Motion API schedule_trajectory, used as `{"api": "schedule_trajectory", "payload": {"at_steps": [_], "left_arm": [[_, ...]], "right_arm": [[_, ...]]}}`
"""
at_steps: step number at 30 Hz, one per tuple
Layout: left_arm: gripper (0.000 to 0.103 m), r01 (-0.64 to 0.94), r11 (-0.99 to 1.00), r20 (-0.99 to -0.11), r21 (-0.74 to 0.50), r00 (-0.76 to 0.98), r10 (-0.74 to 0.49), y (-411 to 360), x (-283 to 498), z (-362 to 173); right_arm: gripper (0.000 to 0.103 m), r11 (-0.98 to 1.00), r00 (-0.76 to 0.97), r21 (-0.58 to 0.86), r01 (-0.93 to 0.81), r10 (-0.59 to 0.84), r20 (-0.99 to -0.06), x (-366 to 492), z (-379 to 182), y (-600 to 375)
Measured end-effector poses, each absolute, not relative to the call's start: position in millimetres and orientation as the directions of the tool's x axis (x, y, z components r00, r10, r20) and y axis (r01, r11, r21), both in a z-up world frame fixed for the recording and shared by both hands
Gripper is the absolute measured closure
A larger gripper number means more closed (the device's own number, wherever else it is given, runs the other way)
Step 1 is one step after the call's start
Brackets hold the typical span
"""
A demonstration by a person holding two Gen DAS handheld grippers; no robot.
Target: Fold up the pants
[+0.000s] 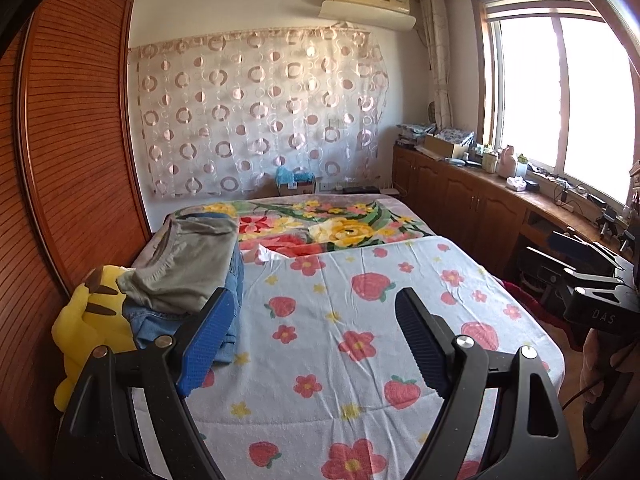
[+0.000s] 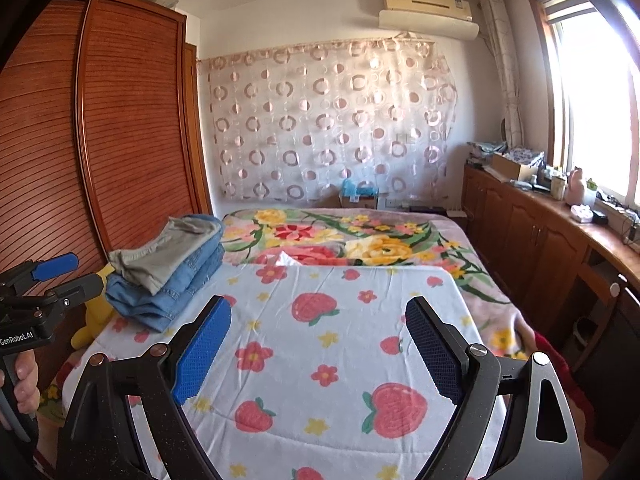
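Left hand-held gripper [image 1: 316, 340]: jaws spread wide, nothing between them, held above the strawberry-print sheet [image 1: 360, 340] near the bed's near edge. Blue pad on the left finger, dark pad on the right; no cloth caught on either.

Right hand-held gripper [image 2: 318, 350]: also spread wide and empty, hovering over the same sheet, well apart from any garment. From its camera the left hand-held gripper shows at the far left, gripped in a hand [image 2: 22, 384].

Pants: a stack at the left edge of the bed, toward the wardrobe [image 2: 100, 120]. Grey-green pants [image 2: 160, 254] lie folded on top; folded denim pants [image 2: 172, 292] sit under them, in contact. Folds look compact, edges roughly squared, though the top piece sits a little skewed on the denim. How many denim pieces lie below cannot be told.

A yellow plush toy [image 1: 92, 320] sits just beside the stack, at the bed's left edge. A floral blanket [image 2: 340, 240] covers the far half of the bed.

Judgement: no unfolded garment is visible anywhere on the sheet. The folding appears finished for the pieces in view, with the stack set aside. What is left, if anything, would be fetching another pair from out of frame; none is visible. Both tools look idle rather than mid-grasp.
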State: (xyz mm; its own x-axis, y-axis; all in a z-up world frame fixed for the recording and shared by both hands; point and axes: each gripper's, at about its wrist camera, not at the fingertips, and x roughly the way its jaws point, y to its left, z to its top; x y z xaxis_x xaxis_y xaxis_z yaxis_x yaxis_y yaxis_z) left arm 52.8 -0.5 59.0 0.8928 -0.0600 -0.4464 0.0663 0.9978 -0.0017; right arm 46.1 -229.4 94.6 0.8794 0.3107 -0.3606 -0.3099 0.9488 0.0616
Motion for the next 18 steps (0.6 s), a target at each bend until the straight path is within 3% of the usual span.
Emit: {"api": "schedule_trajectory", "payload": {"at_steps": [18], "left_arm": [[0.020, 0.022, 1.000, -0.404, -0.005, 0.914, -0.022, 14.9, 37.2, 72.9]], "right_arm": [[0.011, 0.951, 0.902, 0.051, -0.304, 0.305, -0.304, 37.7, 85.6, -234.7]]}}
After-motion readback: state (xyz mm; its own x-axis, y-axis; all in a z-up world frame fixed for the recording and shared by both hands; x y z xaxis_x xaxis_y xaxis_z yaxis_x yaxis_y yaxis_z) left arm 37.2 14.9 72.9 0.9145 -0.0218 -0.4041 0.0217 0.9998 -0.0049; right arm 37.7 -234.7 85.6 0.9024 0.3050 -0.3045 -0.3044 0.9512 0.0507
